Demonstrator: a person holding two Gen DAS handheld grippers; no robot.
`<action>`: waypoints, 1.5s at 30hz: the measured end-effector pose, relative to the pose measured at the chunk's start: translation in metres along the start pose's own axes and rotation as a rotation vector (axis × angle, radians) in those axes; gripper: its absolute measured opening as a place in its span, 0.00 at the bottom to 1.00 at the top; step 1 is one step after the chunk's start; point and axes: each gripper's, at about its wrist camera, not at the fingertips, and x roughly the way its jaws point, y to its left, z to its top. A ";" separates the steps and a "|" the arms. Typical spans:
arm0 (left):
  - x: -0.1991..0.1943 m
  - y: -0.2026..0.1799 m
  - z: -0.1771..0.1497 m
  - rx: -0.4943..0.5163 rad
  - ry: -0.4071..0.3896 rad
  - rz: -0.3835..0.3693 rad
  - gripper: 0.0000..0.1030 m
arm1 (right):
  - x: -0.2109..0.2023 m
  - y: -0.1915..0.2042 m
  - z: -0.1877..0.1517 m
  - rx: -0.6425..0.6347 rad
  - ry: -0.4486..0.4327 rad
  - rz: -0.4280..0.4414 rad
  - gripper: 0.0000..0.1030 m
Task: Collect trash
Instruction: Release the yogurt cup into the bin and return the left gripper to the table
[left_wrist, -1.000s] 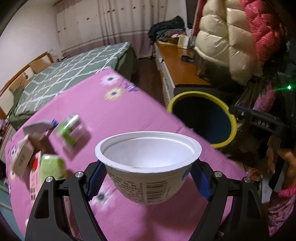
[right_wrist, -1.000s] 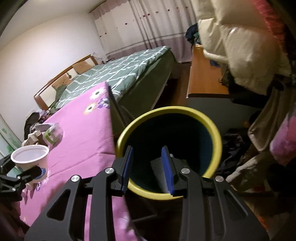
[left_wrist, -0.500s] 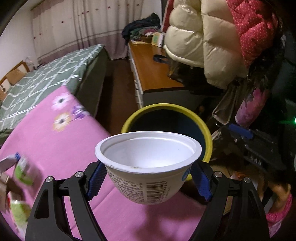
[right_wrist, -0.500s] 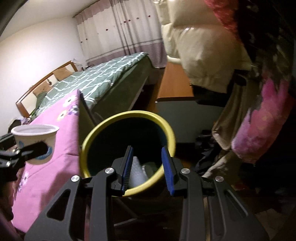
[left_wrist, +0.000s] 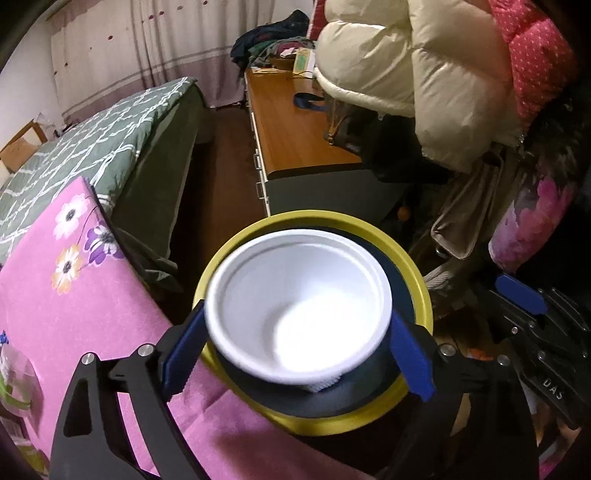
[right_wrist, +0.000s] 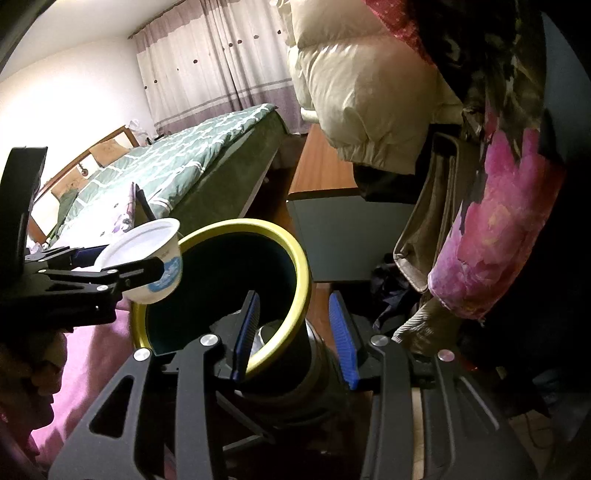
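White plastic cup (left_wrist: 295, 306) blurred, tilted, centre of left-wrist frame, over mouth of yellow-rimmed bin (left_wrist: 413, 273). Left gripper (left_wrist: 295, 350) jaws opening, cup between blue pads, no longer clamped. Right gripper (right_wrist: 293, 334) jaws opening, straddling bin's near rim at lower centre of its frame, gripping nothing. Pink floral tablecloth (left_wrist: 74, 295) lower left.

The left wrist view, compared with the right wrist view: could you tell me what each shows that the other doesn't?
Only the left wrist view shows the white cup's empty inside, with the left gripper's jaws opening around it. Only the right wrist view shows the cup's blue label and trash inside the bin, framed by the opening right gripper. Both show the cup above the bin.
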 end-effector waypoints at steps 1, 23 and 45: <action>-0.004 0.002 -0.002 -0.007 -0.005 0.004 0.87 | 0.000 0.000 0.000 0.001 0.002 0.003 0.38; -0.252 0.170 -0.188 -0.451 -0.259 0.354 0.93 | 0.005 0.115 -0.014 -0.203 0.059 0.177 0.44; -0.356 0.241 -0.327 -0.695 -0.336 0.668 0.95 | -0.044 0.406 -0.066 -0.575 0.081 0.620 0.44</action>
